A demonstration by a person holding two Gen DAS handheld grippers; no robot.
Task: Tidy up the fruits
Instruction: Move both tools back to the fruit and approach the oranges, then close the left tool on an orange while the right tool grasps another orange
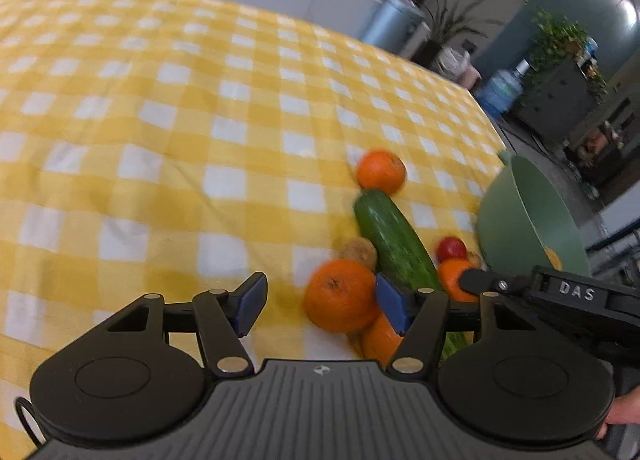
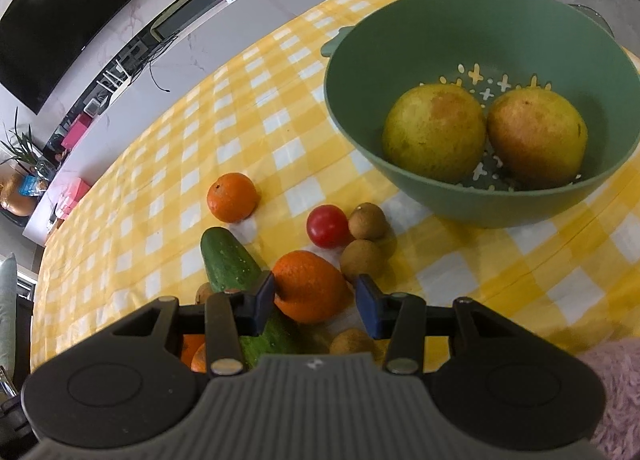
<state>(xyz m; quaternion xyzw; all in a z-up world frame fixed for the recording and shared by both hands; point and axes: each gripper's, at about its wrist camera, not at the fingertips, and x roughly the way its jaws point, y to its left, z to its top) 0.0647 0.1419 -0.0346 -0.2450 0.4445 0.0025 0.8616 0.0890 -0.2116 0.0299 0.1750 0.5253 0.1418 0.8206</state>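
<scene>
Two tongs spread wide | right tongs (image 2: 315, 302) straddle orange (image 2: 310, 286), not clamped | left tongs (image 1: 320, 306) empty, another orange (image 1: 340, 296) by right finger | green colander (image 2: 404, 176) ahead-right.

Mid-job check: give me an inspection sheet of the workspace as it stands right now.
Surface: yellow-and-white checked tablecloth, wrinkled.
Job's things: green colander bowl holding two large yellow-green fruits. On the cloth: far orange, cucumber, red tomato, small brown fruits, near orange.
Clutter: nothing seen on the cloth besides the produce.
Grippers: right gripper open, fingers either side of the near orange, not closed on it. Left gripper open, beside another orange.
Cables: dark wires hanging at the white counter.
Surroundings: wall television, potted plants, water jug.
</scene>
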